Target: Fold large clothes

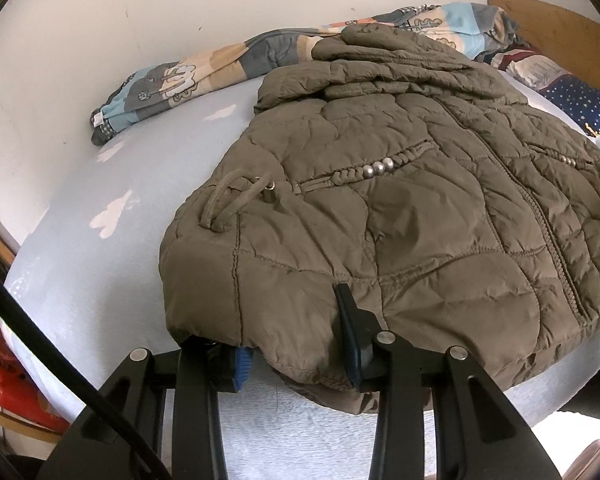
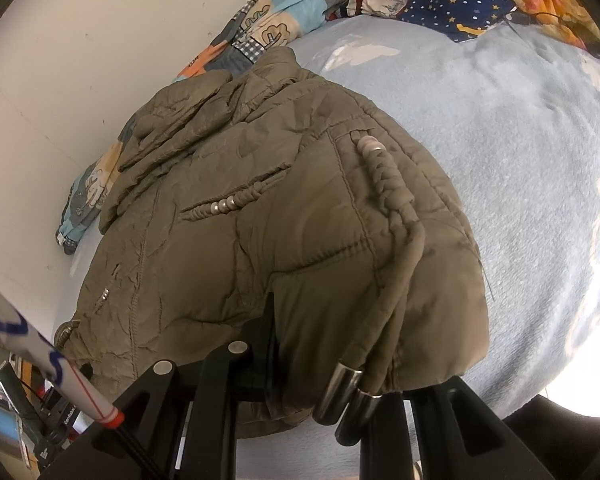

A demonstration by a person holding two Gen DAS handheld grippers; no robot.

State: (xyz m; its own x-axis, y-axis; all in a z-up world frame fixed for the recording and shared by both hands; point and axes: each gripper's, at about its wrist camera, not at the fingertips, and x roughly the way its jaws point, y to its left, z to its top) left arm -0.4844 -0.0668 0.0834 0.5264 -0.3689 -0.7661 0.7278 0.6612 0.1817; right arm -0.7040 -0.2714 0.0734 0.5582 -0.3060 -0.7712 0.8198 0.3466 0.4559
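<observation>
At the hem, both grippers' fingers (image 1: 350, 334) (image 2: 266, 344) pinch the jacket (image 1: 400, 200), nearly closed.

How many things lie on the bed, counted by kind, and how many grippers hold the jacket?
Quilted olive jacket: 1
Patchwork blanket: 1
Star-print navy pillow: 1
Grippers at the jacket hem: 2, the left gripper and the right gripper
Total: 5

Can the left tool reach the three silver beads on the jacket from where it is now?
Probably not at once: the left tool seems clamped on the jacket hem. The beads lie farther up the front, uncovered, so it must let go first.
</observation>
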